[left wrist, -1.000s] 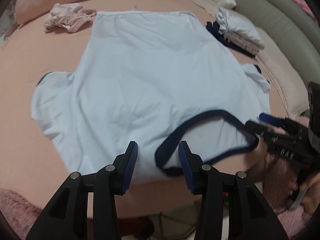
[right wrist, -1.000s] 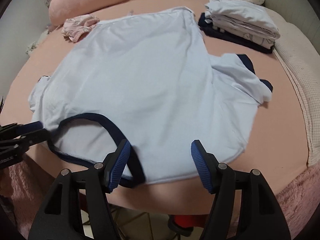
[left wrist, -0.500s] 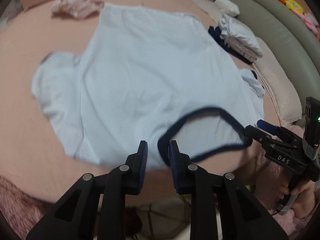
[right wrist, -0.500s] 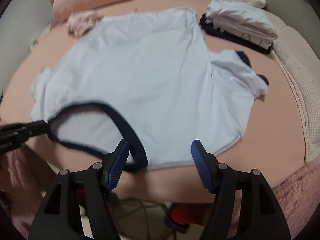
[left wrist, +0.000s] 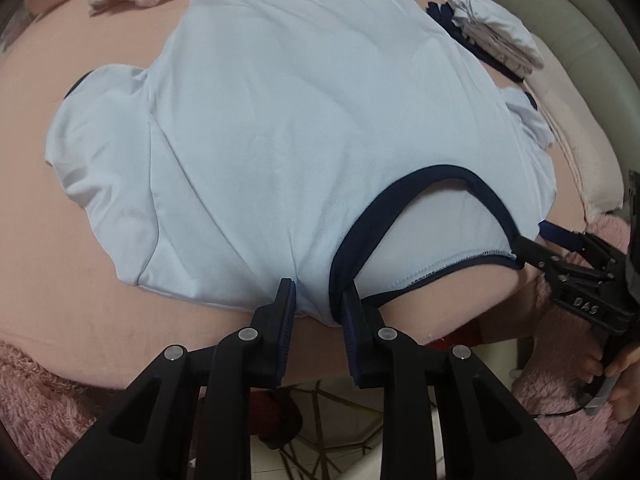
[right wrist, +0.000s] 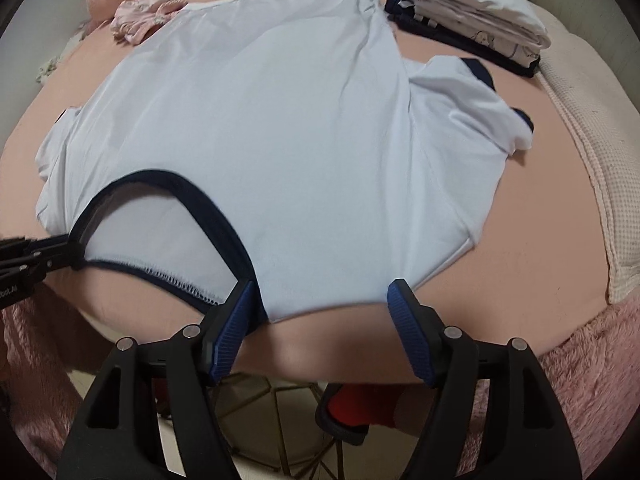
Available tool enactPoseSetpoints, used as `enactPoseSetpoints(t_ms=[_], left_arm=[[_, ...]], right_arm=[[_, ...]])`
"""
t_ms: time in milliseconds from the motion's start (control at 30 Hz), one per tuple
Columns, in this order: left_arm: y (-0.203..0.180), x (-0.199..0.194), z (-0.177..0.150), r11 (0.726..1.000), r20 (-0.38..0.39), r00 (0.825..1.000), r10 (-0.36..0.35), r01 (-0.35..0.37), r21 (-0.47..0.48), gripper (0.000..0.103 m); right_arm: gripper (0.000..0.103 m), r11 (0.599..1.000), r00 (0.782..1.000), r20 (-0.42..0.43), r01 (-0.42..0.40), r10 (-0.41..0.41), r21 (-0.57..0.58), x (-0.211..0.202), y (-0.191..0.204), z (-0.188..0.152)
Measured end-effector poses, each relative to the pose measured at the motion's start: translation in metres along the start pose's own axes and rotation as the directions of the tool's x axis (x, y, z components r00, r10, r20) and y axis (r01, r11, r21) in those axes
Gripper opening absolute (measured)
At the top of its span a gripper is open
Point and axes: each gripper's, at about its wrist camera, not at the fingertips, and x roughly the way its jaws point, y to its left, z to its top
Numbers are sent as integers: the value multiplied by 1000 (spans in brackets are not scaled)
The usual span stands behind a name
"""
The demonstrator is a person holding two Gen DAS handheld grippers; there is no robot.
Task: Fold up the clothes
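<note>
I am viewing a pale blue T-shirt lying spread flat on the pink round bed, its navy-trimmed neckline reaching the near edge. The far sleeve tips are curling out of sight, and the lens rim is cutting off the pink garment beyond the shirt's hem. My left gripper is sitting at the shoulder just beside the neckline, jaws narrowed to a small gap with cloth bunching between them; I cannot tell whether the pads are actually pinching. My right gripper is poised level at the other shoulder, jaws spread wide, the left pad touching the collar trim, gripping nothing. A folded stack is resting beyond the right sleeve.
</note>
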Motion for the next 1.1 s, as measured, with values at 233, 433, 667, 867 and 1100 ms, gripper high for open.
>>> enactPoseSetpoints(t_ms=[233, 433, 667, 867, 1100], left_arm=[[3, -11, 10, 998, 93, 994, -53, 56, -36, 26], [6, 2, 21, 999, 87, 996, 1, 2, -34, 26], [18, -1, 7, 998, 24, 1000, -19, 20, -53, 29], [17, -17, -4, 996, 12, 997, -77, 77, -49, 39], [78, -47, 1, 950, 170, 984, -50, 99, -296, 39]], right_arm=[[68, 970, 977, 197, -123, 81, 210, -27, -51, 10], [67, 993, 980, 191, -74, 56, 90, -3, -26, 41], [66, 1000, 998, 56, 28, -28, 1, 8, -2, 14], [66, 999, 998, 55, -15, 12, 42, 2, -8, 3], [65, 994, 991, 133, -32, 19, 101, -18, -11, 2]])
